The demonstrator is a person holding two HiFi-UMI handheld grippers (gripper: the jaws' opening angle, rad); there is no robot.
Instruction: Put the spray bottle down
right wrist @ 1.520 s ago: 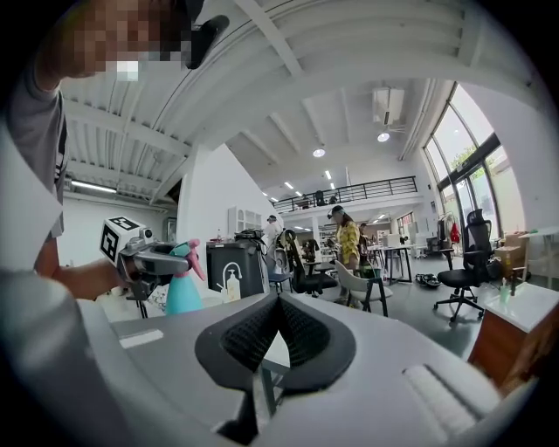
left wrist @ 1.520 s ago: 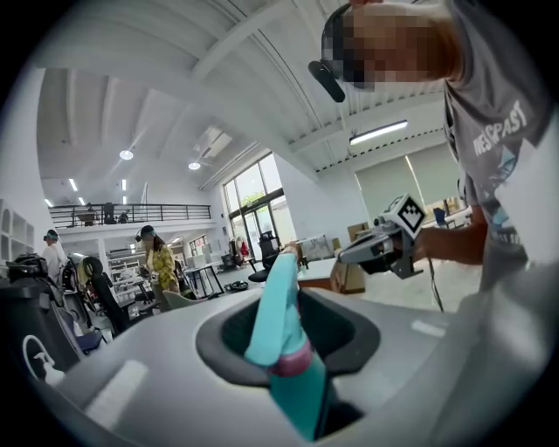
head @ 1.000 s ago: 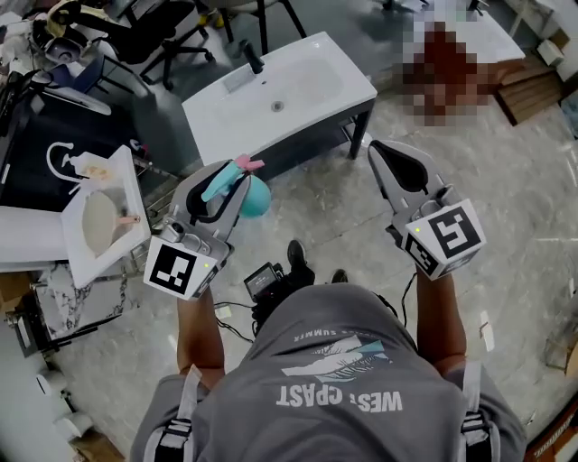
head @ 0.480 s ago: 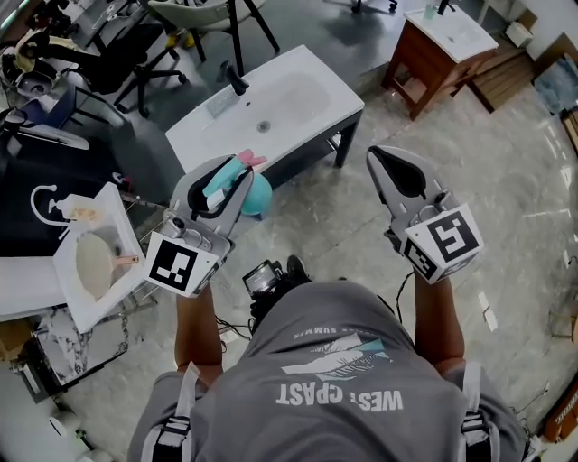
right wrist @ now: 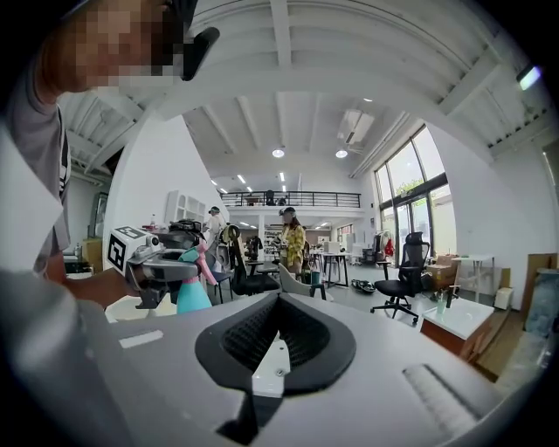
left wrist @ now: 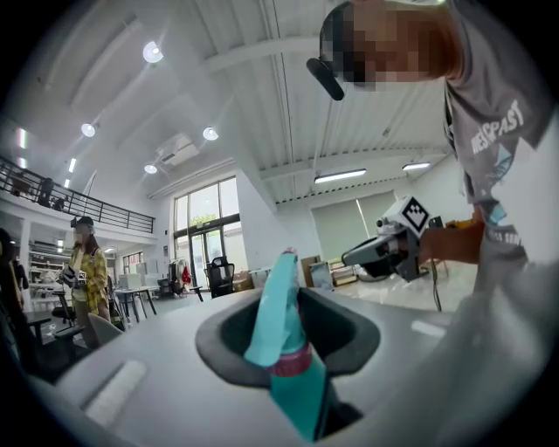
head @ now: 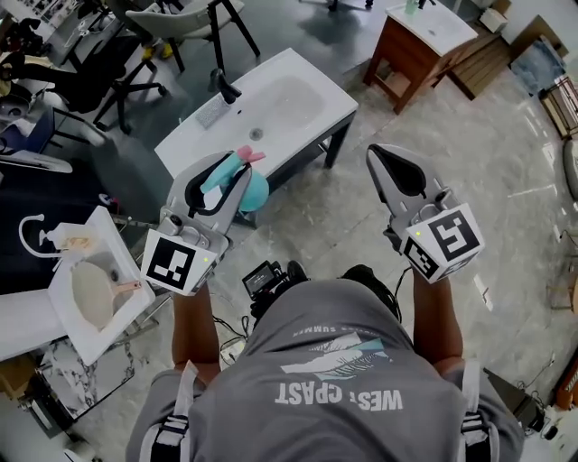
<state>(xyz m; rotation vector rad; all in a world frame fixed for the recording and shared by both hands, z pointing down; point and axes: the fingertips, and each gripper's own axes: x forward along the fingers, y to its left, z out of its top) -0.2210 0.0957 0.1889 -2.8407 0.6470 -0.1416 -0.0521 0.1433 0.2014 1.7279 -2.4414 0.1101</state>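
Observation:
A teal spray bottle (head: 256, 191) with a pink trigger hangs in my left gripper (head: 237, 170), whose jaws are shut on its neck. The left gripper view shows the teal head (left wrist: 278, 310) and pink collar standing up between the jaws of the left gripper (left wrist: 288, 306). My right gripper (head: 376, 153) is held level to the right, shut, nothing in it; its own view shows the right gripper (right wrist: 278, 306) with tips together. That view also catches the bottle (right wrist: 192, 295) at far left. Both are carried in the air above the floor.
A white sink top (head: 298, 117) with a black tap (head: 224, 88) stands on a dark frame just ahead. A wooden vanity (head: 411, 54) is at top right. A small white basin (head: 122, 262) sits at left, office chairs (head: 172, 23) behind. A person (right wrist: 291, 240) stands far off.
The floor and furniture have slid across the head view as the person walks; the wooden vanity has come into sight. Both grippers keep their pose, the bottle still in the left one.

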